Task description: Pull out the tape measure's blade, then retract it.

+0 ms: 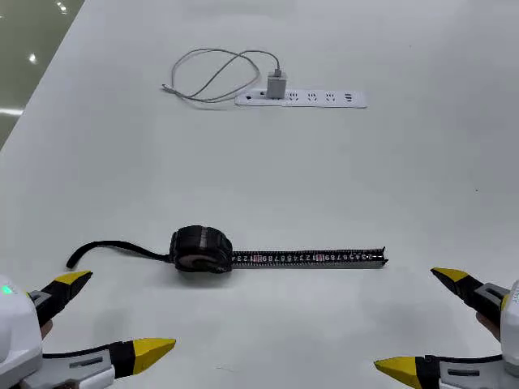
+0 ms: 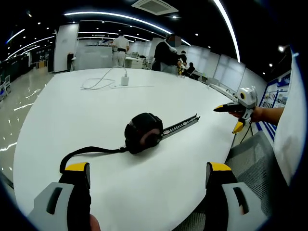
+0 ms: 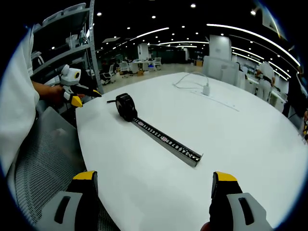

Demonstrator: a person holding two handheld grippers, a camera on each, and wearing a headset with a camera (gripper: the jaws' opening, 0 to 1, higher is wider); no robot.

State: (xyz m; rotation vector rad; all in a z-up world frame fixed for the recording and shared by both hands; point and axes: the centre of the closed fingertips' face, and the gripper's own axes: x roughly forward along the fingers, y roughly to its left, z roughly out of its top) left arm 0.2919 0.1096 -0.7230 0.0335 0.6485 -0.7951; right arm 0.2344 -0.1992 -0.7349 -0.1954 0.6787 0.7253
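A black tape measure lies on the white table, its blade drawn out to the right and its wrist strap trailing left. In the left gripper view the case sits ahead of the open jaws with the blade pointing away right. My left gripper is open near the front left, short of the strap. My right gripper is open at the front right, below the blade's tip. Nothing is held by either.
A white power strip with a plugged charger and looped grey cable lies at the far middle of the table. People stand beyond the table's far end in the left gripper view.
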